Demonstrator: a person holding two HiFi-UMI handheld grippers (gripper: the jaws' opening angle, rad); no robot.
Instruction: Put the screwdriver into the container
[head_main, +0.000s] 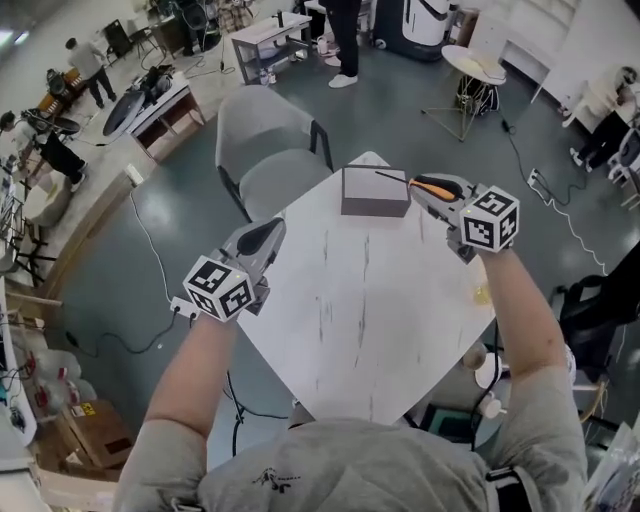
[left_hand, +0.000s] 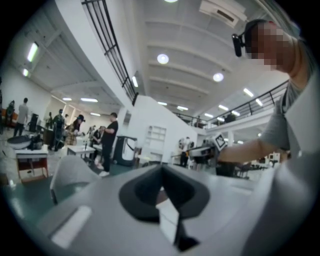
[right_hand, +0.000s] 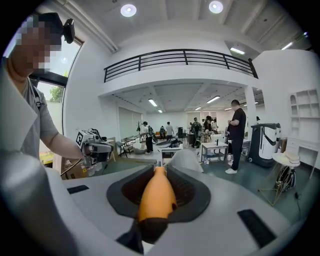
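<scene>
The slim screwdriver with an orange and black handle (right_hand: 156, 195) is pinched in the right tool (head_main: 425, 187). Its handle lies lengthwise between the two jaws. Its thin dark shaft points out ahead of the tips. In the head view the shaft crosses the near right corner of a grey rectangular box container (head_main: 375, 207), which sits just ahead of the right tool and a little to its left. Whether the shaft touches the box cannot be told.

Both tools are held above a white square desk with faint grey marble veins (head_main: 360, 320), turned corner-on to the person. The container stands at the desk's far corner. Ahead of the left tool, beyond the desk edge, stands a grey chair with a curved back (head_main: 272, 160). All around is a glossy dark grey floor (head_main: 130, 250) in a large, bright hall with a railed upper gallery. Well beyond the tools are other tables, a small round white table (head_main: 474, 63) and several people standing.

The right tool's jaws are pressed against the orange handle from both sides. The left tool (head_main: 270, 233) is at the desk's left edge, well apart from the container. Its jaws are pressed together with nothing between them.
</scene>
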